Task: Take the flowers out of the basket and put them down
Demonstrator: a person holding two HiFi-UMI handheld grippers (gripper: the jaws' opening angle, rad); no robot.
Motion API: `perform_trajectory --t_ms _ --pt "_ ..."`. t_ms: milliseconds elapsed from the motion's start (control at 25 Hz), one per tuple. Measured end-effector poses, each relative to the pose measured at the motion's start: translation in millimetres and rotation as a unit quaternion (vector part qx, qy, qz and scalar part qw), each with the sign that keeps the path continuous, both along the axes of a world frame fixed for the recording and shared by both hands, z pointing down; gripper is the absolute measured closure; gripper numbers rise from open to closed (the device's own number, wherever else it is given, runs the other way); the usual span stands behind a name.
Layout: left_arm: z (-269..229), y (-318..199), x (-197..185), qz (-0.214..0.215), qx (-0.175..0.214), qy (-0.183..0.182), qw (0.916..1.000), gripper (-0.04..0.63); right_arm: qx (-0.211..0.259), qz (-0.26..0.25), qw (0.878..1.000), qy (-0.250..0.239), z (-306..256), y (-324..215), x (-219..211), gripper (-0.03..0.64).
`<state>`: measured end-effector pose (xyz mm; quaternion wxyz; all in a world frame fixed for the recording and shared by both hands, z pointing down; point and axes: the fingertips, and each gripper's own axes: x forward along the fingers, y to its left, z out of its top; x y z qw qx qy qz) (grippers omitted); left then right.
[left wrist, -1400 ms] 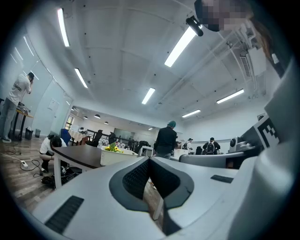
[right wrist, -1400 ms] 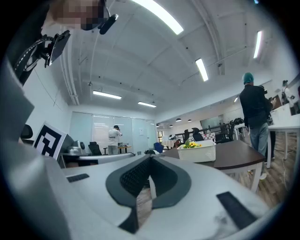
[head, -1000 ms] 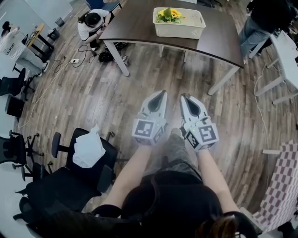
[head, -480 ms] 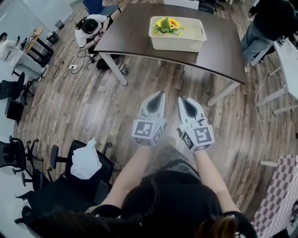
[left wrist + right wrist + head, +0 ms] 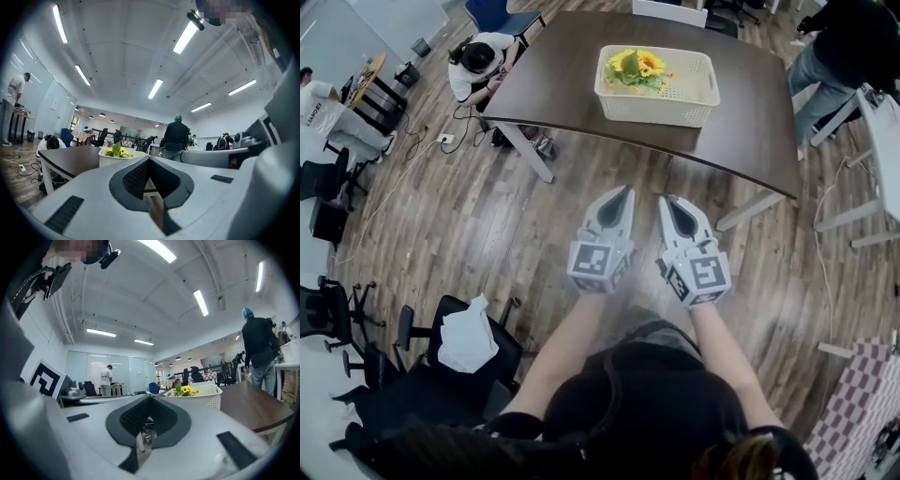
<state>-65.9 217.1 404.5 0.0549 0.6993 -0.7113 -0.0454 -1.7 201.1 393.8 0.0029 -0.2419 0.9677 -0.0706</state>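
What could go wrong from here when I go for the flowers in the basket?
Both the left gripper and right gripper are shut; reaching the flowers that way could crush or knock them. The flowers sit at one end of the basket, so pulling them might tip or drag it.

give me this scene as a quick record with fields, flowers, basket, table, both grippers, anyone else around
flowers: yellow blooms with green leaves, lying in the left end of the basket
basket: white, perforated, standing on the table
table: dark top, white legs
left gripper: shut, empty, over the floor, short of the table
right gripper: shut, empty, beside the left one
crouching person: at the table's left corner
standing person: past the table's right end
task state: flowers not yet taken out
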Motion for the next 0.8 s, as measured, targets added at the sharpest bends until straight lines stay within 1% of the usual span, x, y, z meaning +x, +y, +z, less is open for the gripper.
perform_trajectory --t_ms 400,800 --pt "10 -34 -20 -0.014 -0.012 0.001 0.9998 0.584 -0.005 -0.015 1.0 0.004 9 -35 -25 0.615" --pt "8 -71 -40 -0.011 -0.014 -0.004 0.9998 0.584 -0.007 -0.015 1.0 0.008 12 -70 -47 0.615"
